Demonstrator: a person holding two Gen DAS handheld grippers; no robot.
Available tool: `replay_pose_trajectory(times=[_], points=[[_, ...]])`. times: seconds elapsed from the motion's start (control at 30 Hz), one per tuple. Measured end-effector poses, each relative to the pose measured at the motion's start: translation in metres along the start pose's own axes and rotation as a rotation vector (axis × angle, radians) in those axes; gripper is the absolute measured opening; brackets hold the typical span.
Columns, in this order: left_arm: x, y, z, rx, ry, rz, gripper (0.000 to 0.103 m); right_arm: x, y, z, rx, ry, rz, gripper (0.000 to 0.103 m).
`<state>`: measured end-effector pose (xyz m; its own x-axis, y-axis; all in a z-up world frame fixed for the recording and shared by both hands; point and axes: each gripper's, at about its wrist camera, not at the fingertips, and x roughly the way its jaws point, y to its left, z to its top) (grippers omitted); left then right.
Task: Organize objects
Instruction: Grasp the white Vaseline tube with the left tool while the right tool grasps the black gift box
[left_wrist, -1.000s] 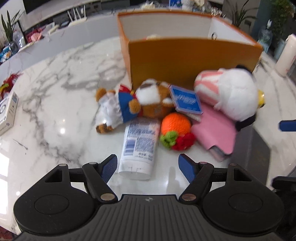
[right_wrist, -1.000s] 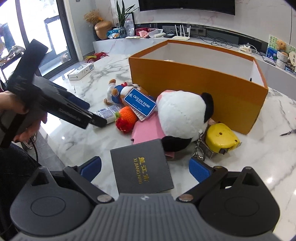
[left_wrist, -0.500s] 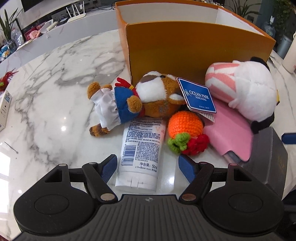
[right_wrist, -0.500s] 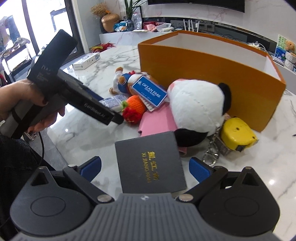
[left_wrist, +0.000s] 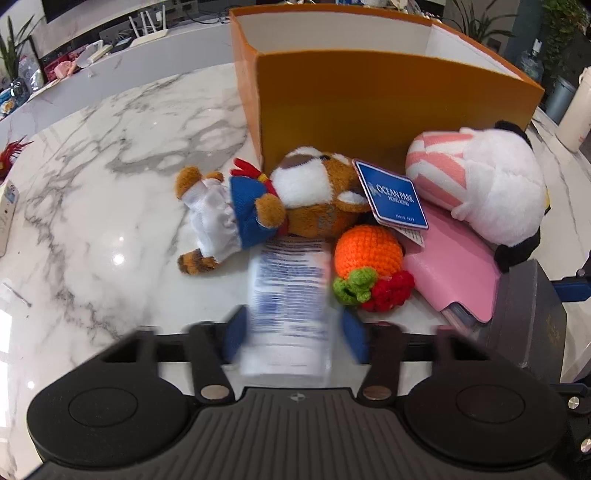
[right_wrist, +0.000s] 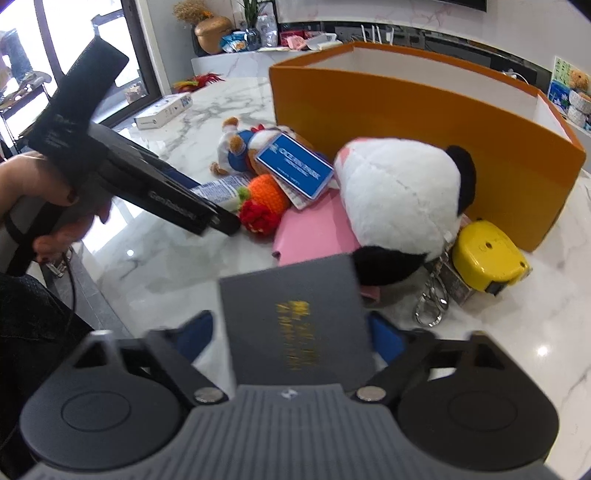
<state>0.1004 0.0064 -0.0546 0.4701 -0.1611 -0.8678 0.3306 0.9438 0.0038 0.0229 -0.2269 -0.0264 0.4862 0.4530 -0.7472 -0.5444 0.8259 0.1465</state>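
My left gripper (left_wrist: 295, 336) is closing, and its blue pads press the sides of a white tube (left_wrist: 288, 306) that lies on the marble table and looks blurred. In the right wrist view my right gripper (right_wrist: 290, 336) is also closing. Its pads sit against both sides of a dark grey box with gold lettering (right_wrist: 295, 325). Just beyond the tube lie a brown bear plush (left_wrist: 295, 199), a crocheted orange (left_wrist: 369, 254) and a pink wallet (left_wrist: 454, 273). A panda plush (right_wrist: 399, 192) rests on the wallet. Behind them stands a big orange box (left_wrist: 369, 103), open at the top.
A yellow tape measure (right_wrist: 487, 258) and a keyring (right_wrist: 432, 306) lie right of the panda. A blue Ocean Park tag (left_wrist: 391, 199) hangs on the bear. A small white carton (right_wrist: 162, 110) sits far left on the marble table (left_wrist: 110, 184). A hand (right_wrist: 55, 199) holds the left gripper.
Both grippers' jaws have drawn in, the left onto the white tube, the right onto the dark grey box. Both objects now look blurred. The left gripper crept closer to the tube.
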Motion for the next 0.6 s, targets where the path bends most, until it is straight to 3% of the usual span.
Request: replay_pose_trajectory(times=[0.23,0.6], points=[[-0.006,0.006,-0.004,-0.048,0.011,-0.033,0.051,-0.008,-0.008,0.001,0.053,-0.016,0.010,0.080],[-0.033,0.007,-0.012,-0.070,0.012,0.001,0.051,-0.024,-0.014,0.000,0.092,-0.045,0.006,0.080]])
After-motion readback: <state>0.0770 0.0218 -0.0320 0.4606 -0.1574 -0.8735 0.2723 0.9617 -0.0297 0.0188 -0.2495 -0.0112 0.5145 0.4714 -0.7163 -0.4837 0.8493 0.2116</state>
